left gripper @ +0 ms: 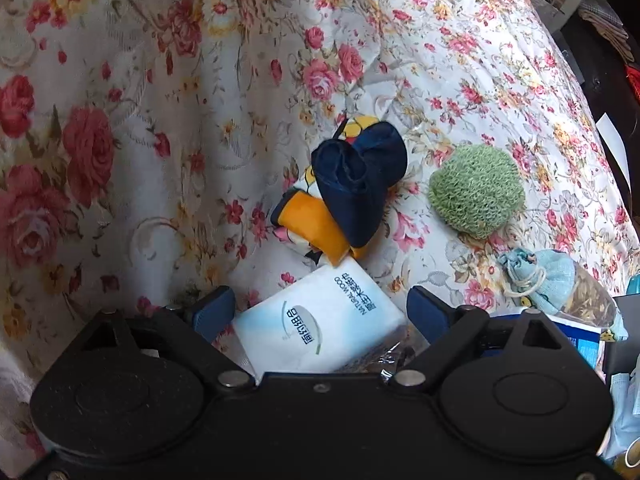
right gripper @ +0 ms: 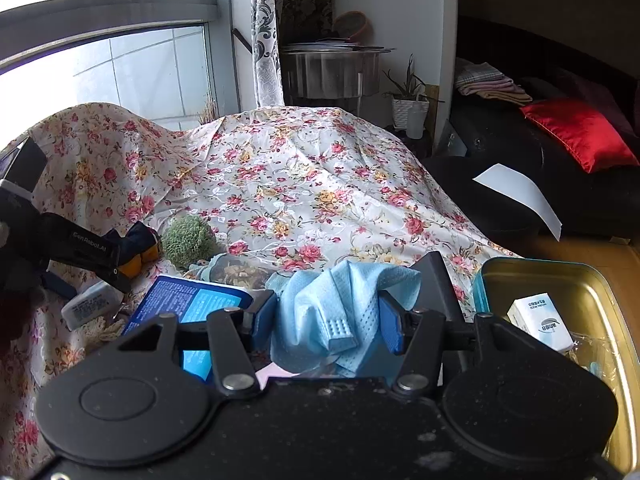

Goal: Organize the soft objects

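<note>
Nearest us, the right gripper [right gripper: 328, 326] is clamped on a bunched blue face mask [right gripper: 340, 312], light and limp, so we'd pinch its thick folds. It hangs just left of the open tin [right gripper: 592, 280], which already holds a tissue pack [right gripper: 540, 322]. Our left gripper [left gripper: 322, 312] stands open astride another tissue pack [left gripper: 320, 320] on the floral cloth [left gripper: 160, 120]; whether the pads touch it, we can't quite tell. It is squashy and slick-wrapped; grip its long sides.
</note>
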